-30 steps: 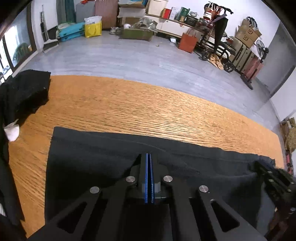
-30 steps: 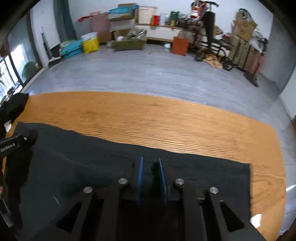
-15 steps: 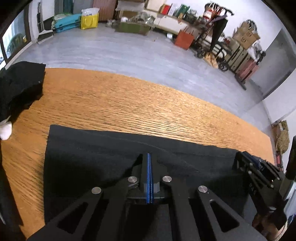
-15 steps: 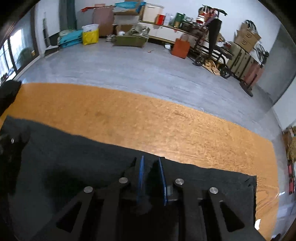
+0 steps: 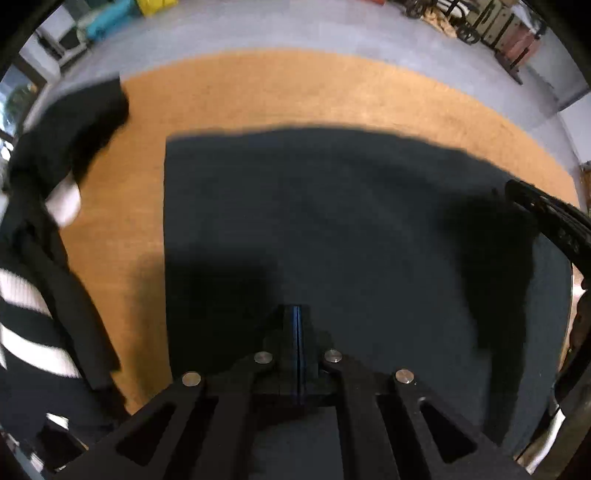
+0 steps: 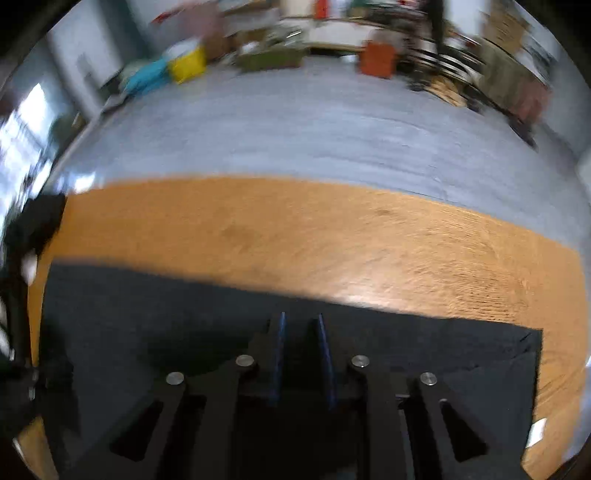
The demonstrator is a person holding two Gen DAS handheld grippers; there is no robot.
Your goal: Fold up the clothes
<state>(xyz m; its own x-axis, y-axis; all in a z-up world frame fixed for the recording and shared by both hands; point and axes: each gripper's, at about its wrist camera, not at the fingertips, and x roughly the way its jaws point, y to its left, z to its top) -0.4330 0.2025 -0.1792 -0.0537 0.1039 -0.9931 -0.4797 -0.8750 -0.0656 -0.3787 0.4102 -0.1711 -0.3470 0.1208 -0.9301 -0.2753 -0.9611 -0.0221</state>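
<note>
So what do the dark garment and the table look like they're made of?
Dark garment: looks like soft matte cloth, perhaps a cotton knit; it lies limp and flat with no sheen, but the weave is too blurred to tell. Table: orange-brown wood or wood-look laminate, smooth and slightly glossy, with fine grain lines and a bright glare patch.

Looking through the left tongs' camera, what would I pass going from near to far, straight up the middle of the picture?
Left tongs → dark cloth → wooden table → grey floor.
</note>
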